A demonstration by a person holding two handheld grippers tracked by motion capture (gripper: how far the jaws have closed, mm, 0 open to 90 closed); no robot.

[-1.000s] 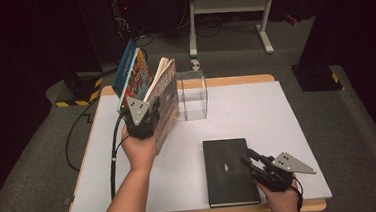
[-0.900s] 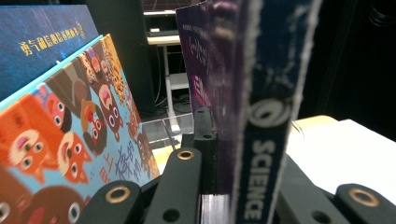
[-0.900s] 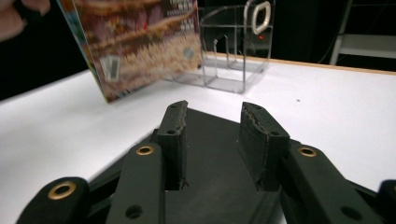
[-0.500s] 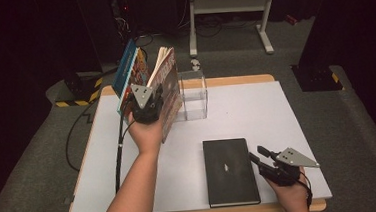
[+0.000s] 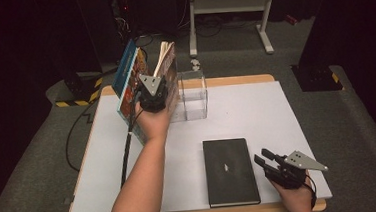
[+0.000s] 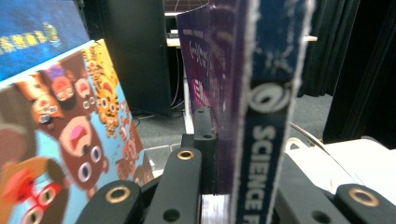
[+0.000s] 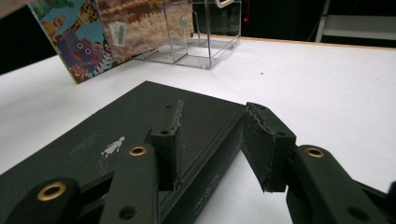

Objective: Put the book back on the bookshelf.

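**Shelving books into the clear stand, one in hand, one still flat**

Left gripper (image 5: 153, 92) clenched on the science book (image 6: 261, 116); the left gripper view has its spine upright between the jaws, pages showing at the bottom. High view: that book is at the far left of the table (image 5: 256, 106), held on edge just beside the clear acrylic stand (image 5: 194, 93) and next to the cartoon-cover books (image 5: 130, 82) that lean there. Cannot tell whether its bottom edge touches the table yet.

Right gripper (image 5: 266, 163) is at the near right, jaws parted and straddling the right edge of the black book (image 5: 229, 169). Right gripper view: one pad (image 7: 170, 140) over the cover, the other (image 7: 267, 144) off the side, neither pressing, so nothing is grasped.

Progress, as I judge it: roughly midway. Cartoon books already stand at the far left, the science book is being set beside them, and the black book lies flat near the front, still to be picked up and stood.
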